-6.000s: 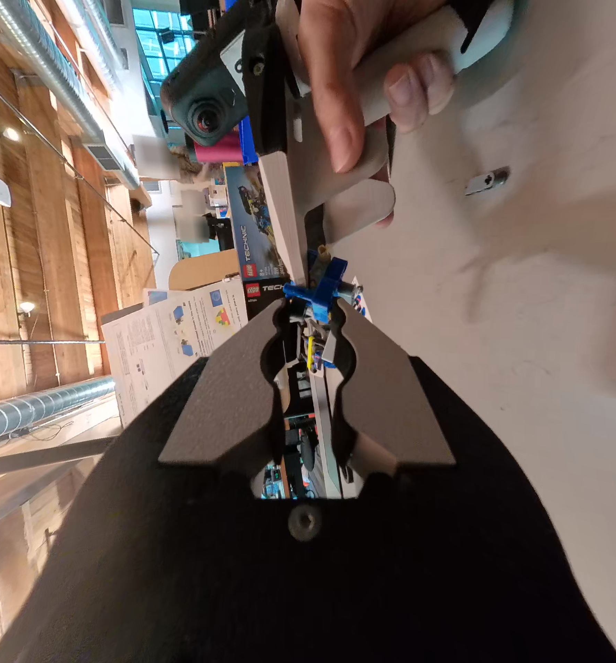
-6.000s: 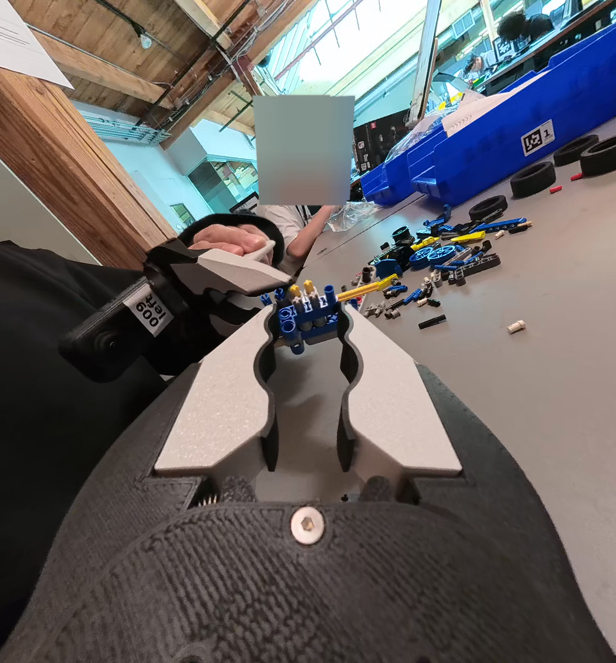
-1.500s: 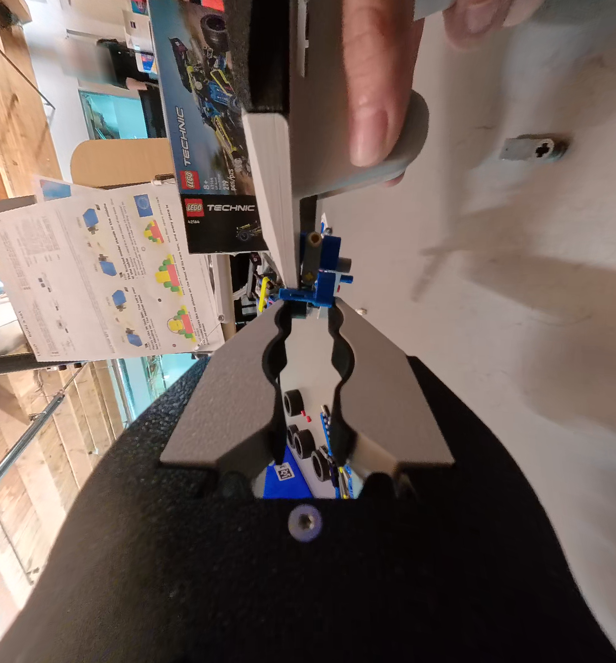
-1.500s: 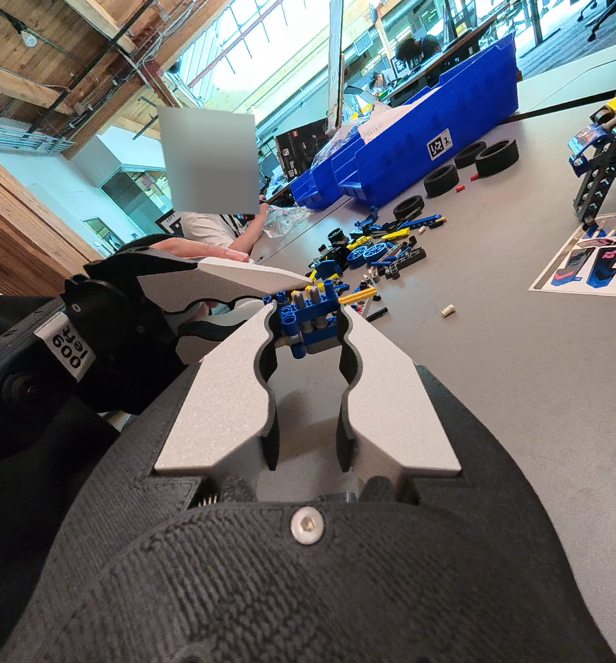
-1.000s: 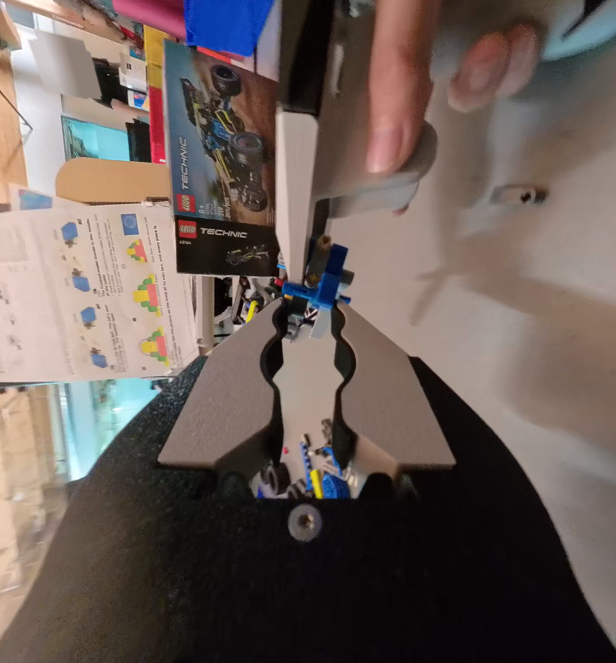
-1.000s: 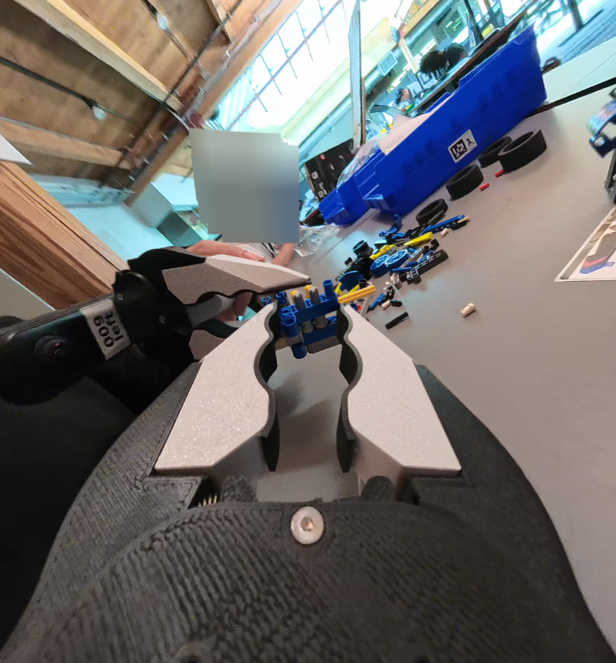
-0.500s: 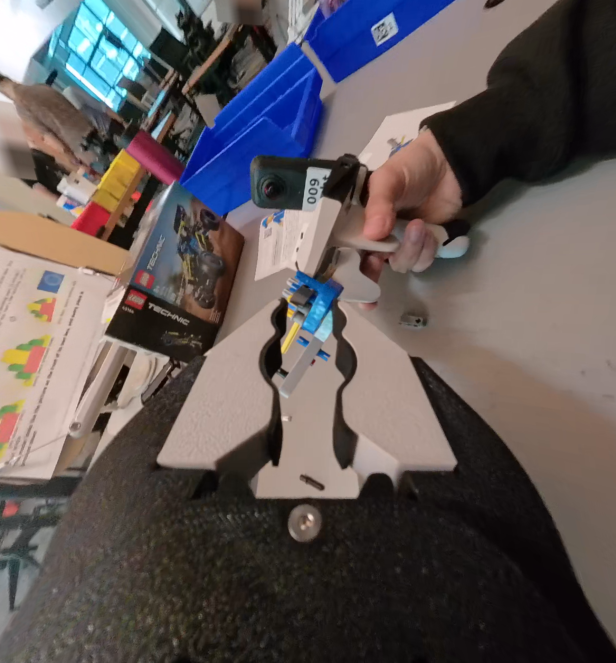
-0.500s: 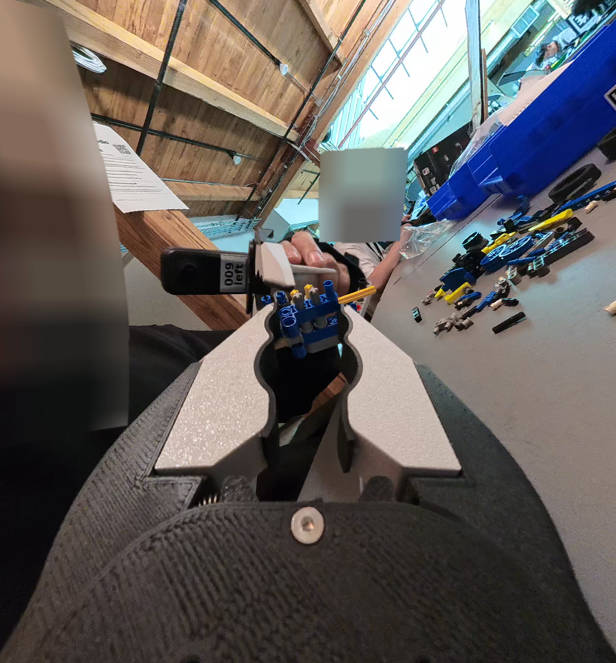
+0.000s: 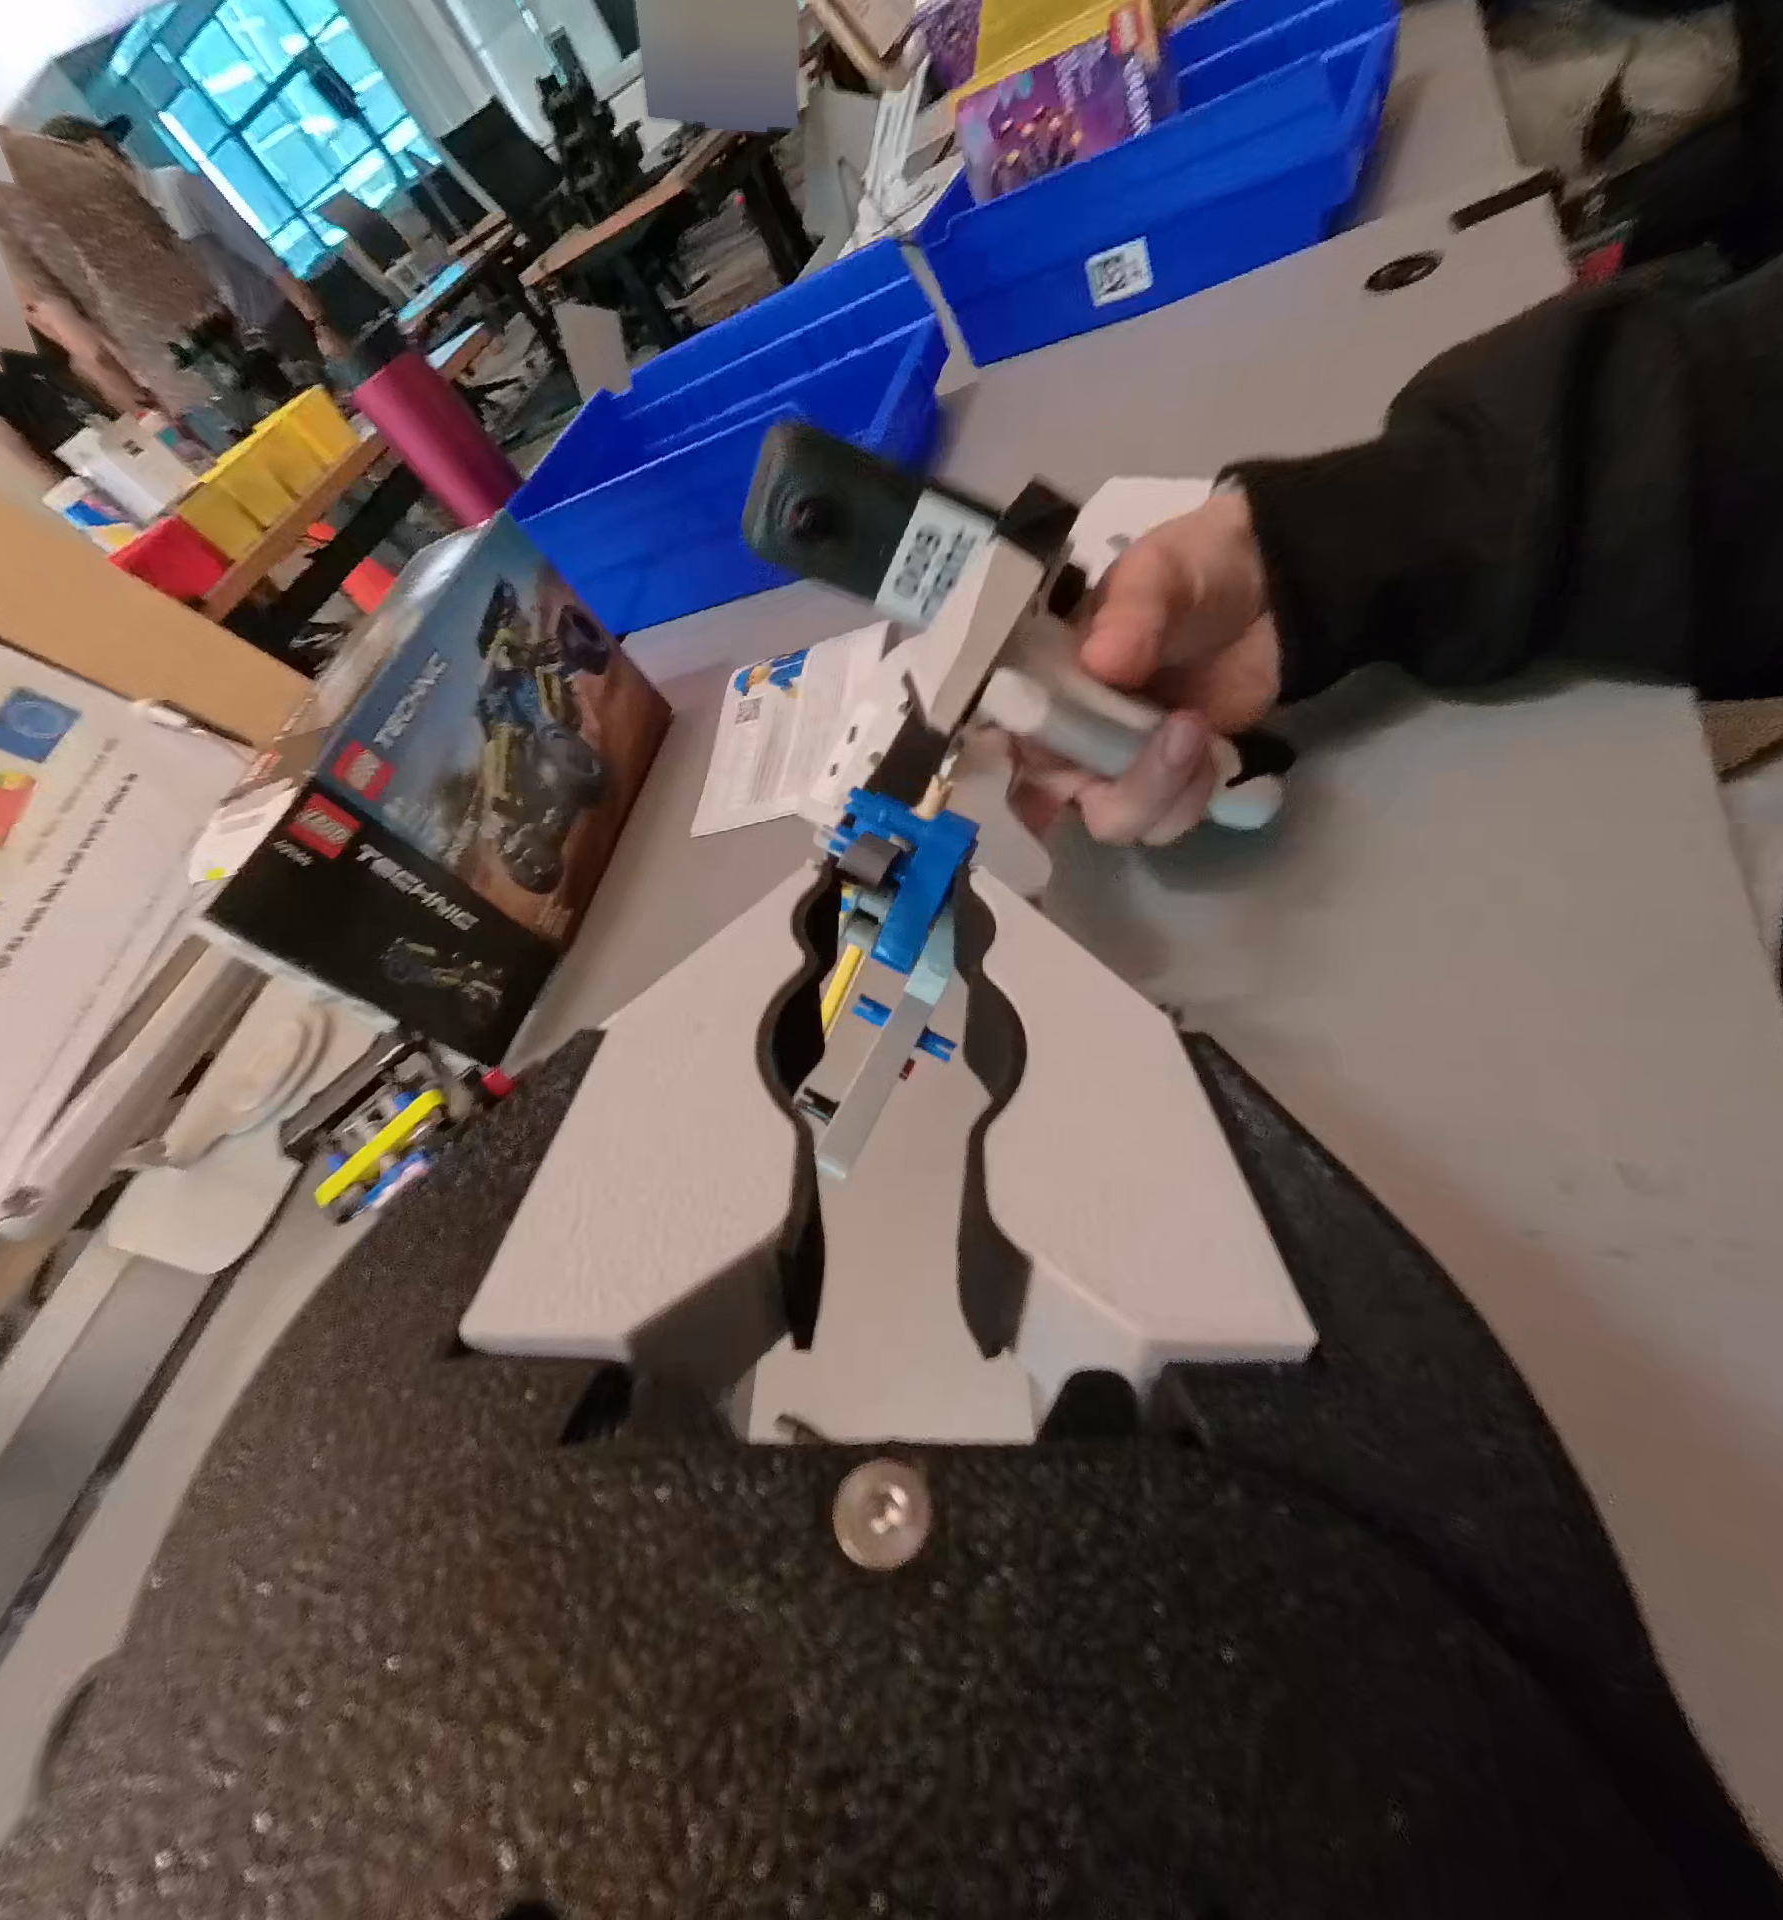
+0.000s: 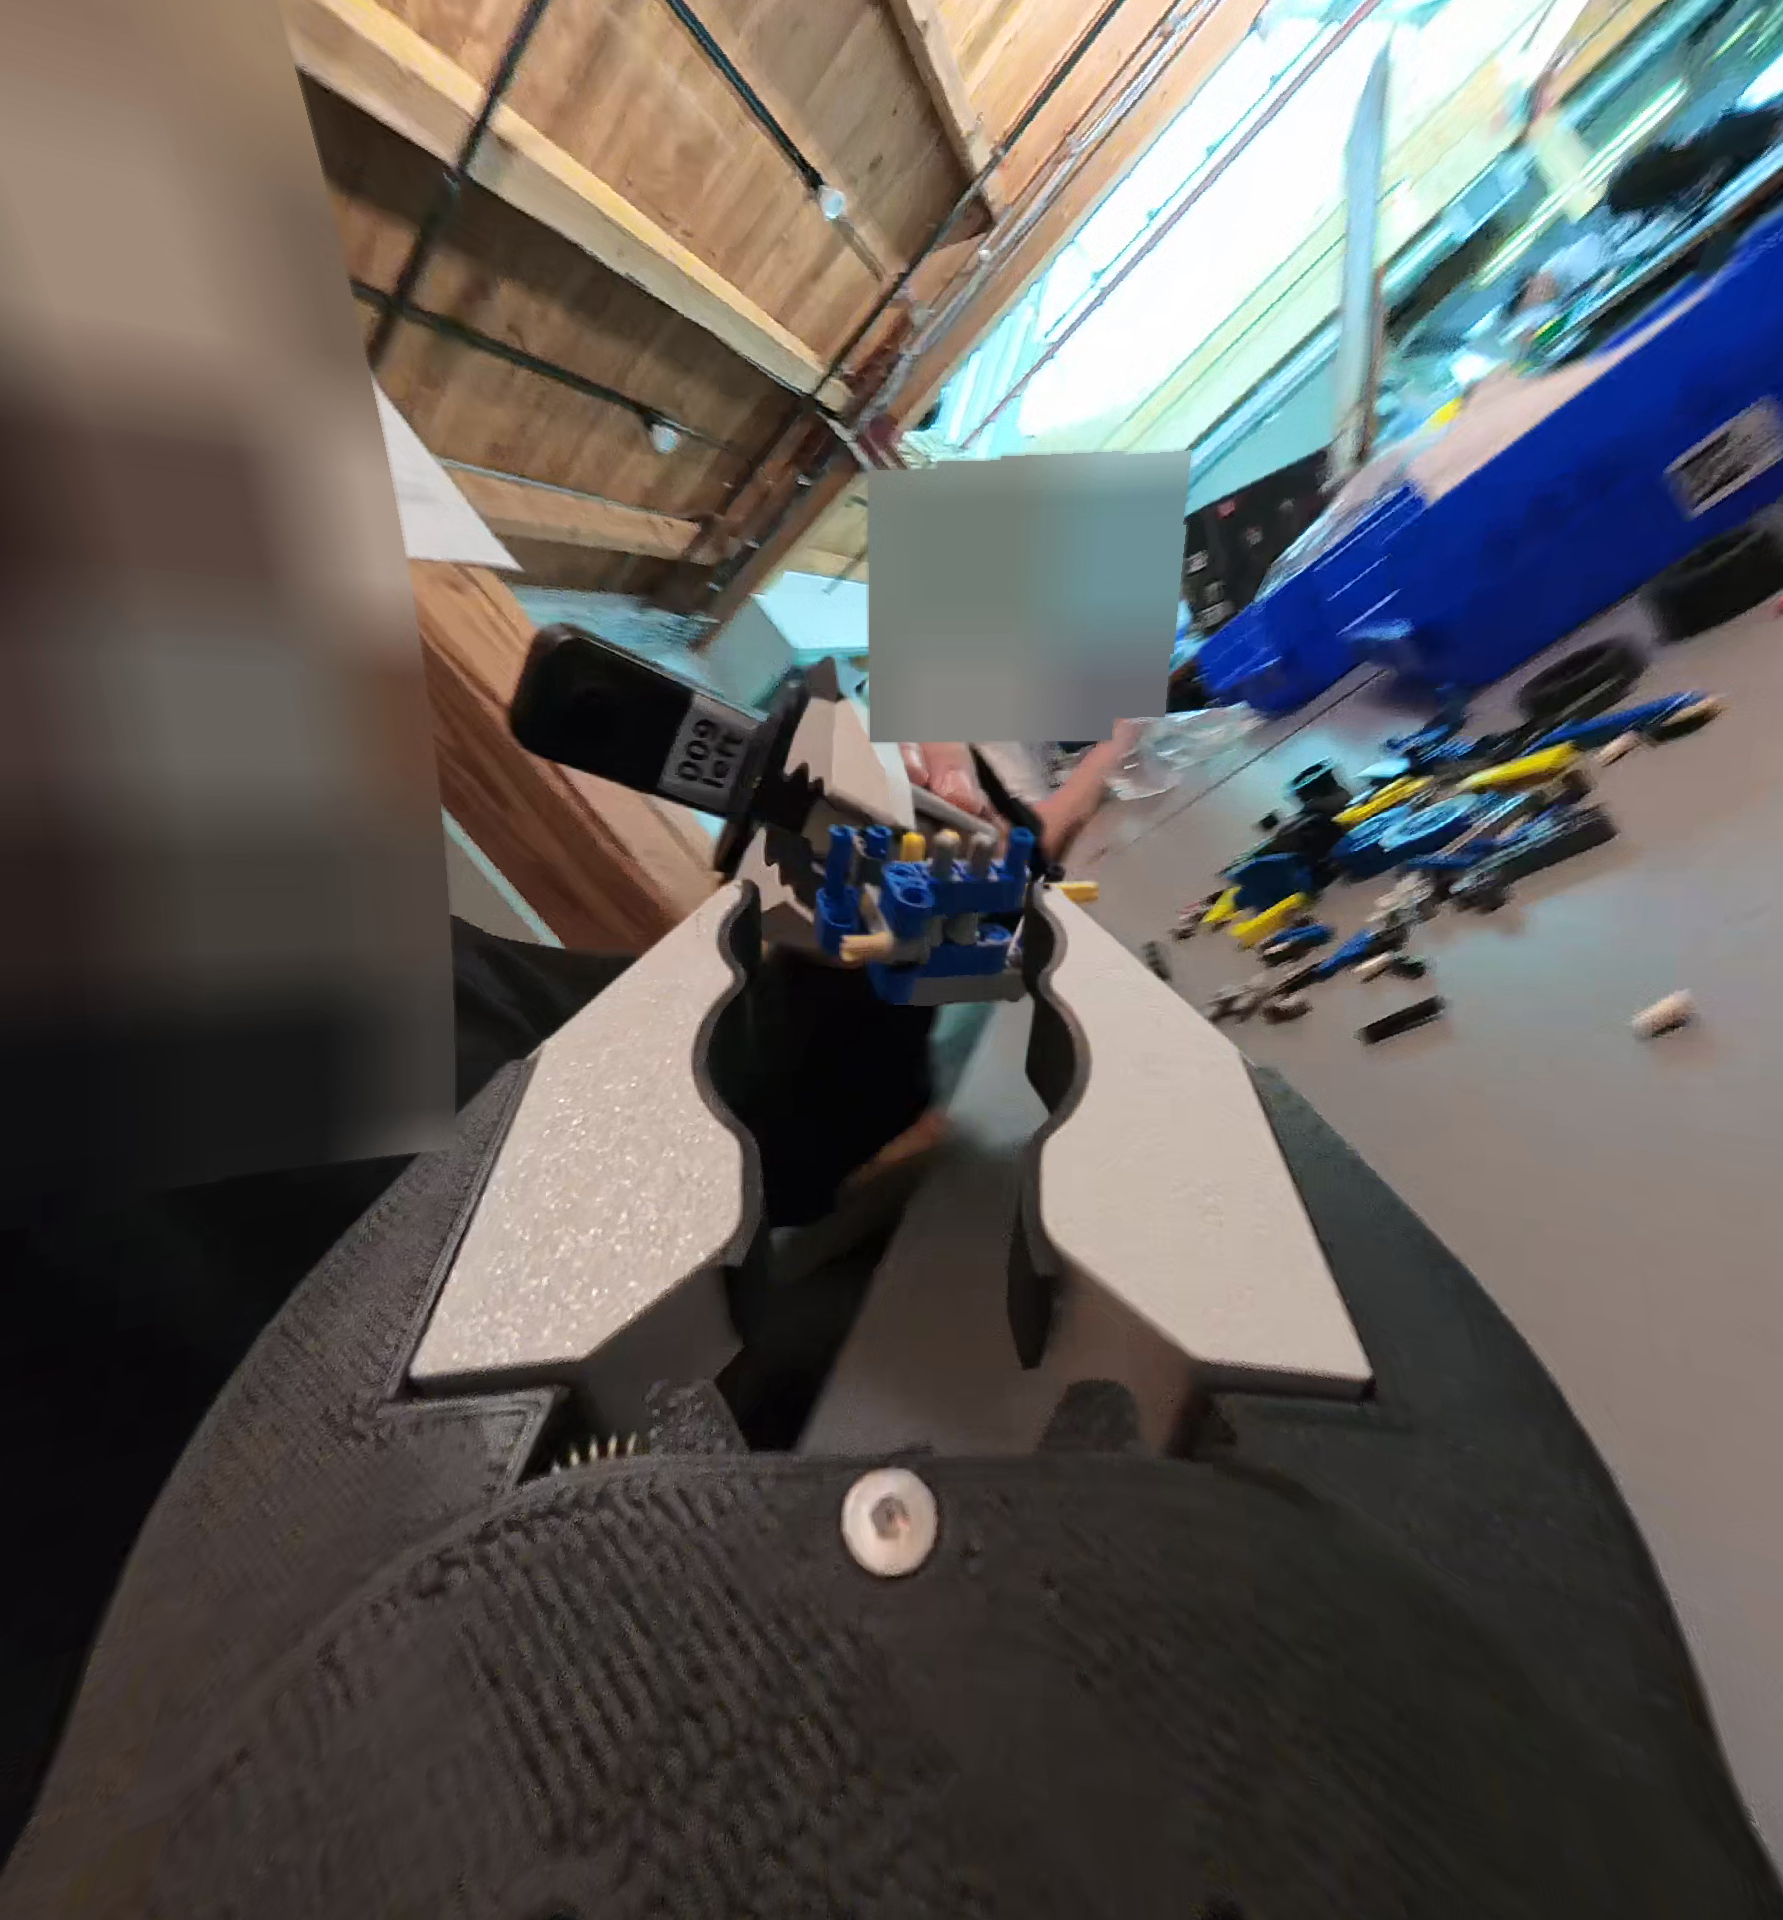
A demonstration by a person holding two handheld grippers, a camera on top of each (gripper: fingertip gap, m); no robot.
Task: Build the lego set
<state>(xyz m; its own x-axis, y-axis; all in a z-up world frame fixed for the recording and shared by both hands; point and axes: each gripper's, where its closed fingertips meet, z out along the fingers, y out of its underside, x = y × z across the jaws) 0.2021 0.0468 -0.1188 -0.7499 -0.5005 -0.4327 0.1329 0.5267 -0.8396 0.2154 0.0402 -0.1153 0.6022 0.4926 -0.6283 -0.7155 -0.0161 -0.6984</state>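
A small blue, grey and yellow lego assembly [image 9: 908, 883] sits between the tips of my left gripper [image 9: 892, 894], which is shut on it above the grey table [image 9: 1438, 1091]. A grey beam of the assembly hangs back between the fingers. My right gripper [image 10: 892, 904] is open. The assembly [image 10: 928, 914] lies against its right finger, with a gap to the left finger. In the left wrist view the right gripper [image 9: 928, 727], held by a hand, points down at the top of the assembly. In the right wrist view the left gripper [image 10: 825, 800] reaches the assembly from behind.
A lego box [image 9: 451, 790] and a paper sheet [image 9: 793, 717] lie behind the assembly, with blue bins [image 9: 762, 416] farther back. A small partly built model [image 9: 378, 1132] sits at the left. Loose pieces [image 10: 1438, 831], black tyres [image 10: 1583, 675] and a blue bin [image 10: 1541, 499] are at the right. My two grippers' fingertips are within a few centimetres of each other.
My left gripper has swung from a sideways pose to level, still gripping the assembly. My right gripper's jaws have widened, and its left finger has come off the assembly.
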